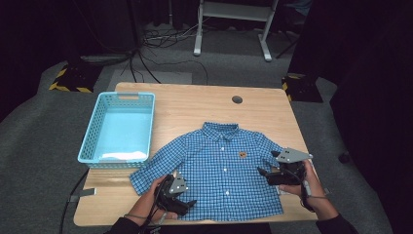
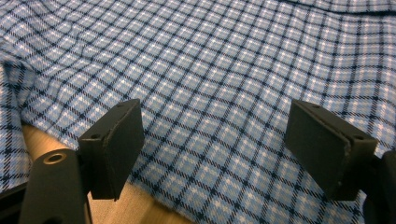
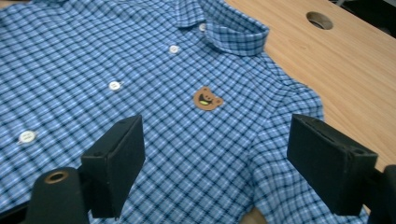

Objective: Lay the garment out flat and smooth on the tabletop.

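The left gripper hangs over the near left part of the blue checked shirt, close to its hem, with its jaws spread wide and nothing between them. In the left gripper view the two black pads frame a stretch of smooth cloth, and a sliver of bare wood shows beneath the left one — the shirt's edge runs just there. I cannot tell whether the pads touch the fabric or hover above it.

The right gripper sits at the shirt's other side, near the sleeve on that side, jaws likewise wide apart and holding nothing. In the right gripper view its pads stand either side of the shirt's chest, where a small brown bear patch is sewn beside the row of white buttons; the collar lies farther off, folded flat.

The shirt itself lies spread face up on the wooden table, collar pointing away from the person, both short sleeves out to the sides, its hem near the table's front edge. To its left stands a light blue plastic basket — close beside the left sleeve, though I cannot say whether they touch. A round hole is cut in the tabletop beyond the collar. A hand grips each tool from the near side.
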`<state>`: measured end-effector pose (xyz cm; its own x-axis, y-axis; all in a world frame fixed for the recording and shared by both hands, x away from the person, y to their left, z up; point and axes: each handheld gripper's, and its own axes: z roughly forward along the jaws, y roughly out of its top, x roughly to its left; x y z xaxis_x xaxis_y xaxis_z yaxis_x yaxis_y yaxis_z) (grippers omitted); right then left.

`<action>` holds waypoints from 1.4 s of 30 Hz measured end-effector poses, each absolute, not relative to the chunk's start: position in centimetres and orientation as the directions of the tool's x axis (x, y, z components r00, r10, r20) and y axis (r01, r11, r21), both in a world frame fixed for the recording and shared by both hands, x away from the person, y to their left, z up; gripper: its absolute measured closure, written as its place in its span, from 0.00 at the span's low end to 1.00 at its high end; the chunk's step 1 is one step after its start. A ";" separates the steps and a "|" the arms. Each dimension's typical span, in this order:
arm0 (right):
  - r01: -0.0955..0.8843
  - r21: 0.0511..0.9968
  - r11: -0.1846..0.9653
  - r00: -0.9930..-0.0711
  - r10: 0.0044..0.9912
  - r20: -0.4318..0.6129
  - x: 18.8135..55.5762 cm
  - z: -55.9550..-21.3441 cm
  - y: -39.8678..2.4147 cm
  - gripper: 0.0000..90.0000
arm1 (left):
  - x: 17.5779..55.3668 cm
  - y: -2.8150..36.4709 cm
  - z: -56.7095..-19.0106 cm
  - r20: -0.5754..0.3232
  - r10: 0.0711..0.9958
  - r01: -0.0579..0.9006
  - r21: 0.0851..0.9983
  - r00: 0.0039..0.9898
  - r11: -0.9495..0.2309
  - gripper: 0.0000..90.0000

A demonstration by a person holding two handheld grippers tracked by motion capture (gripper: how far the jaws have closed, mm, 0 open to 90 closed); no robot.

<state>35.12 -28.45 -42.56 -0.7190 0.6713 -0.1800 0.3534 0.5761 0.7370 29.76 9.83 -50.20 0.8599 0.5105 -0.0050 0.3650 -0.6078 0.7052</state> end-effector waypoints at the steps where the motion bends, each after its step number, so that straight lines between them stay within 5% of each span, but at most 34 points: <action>1: 0.351 0.738 0.576 -0.726 0.665 -0.174 34.9 -42.6 -28.4 0.21 | 29.8 9.8 -50.2 -0.007 0.511 0.367 0.705 0.859 -0.607 0.22; 21: 0.371 0.658 0.656 -0.754 0.626 -0.199 33.0 -46.7 -29.9 0.19 | 29.8 9.8 -50.2 -0.006 0.507 0.363 0.706 0.862 -0.609 0.21; 42: 0.463 0.725 0.510 -0.707 0.706 -0.045 31.9 -50.1 -34.2 0.16 | 29.8 9.8 -50.3 -0.006 0.509 0.362 0.709 0.861 -0.605 0.21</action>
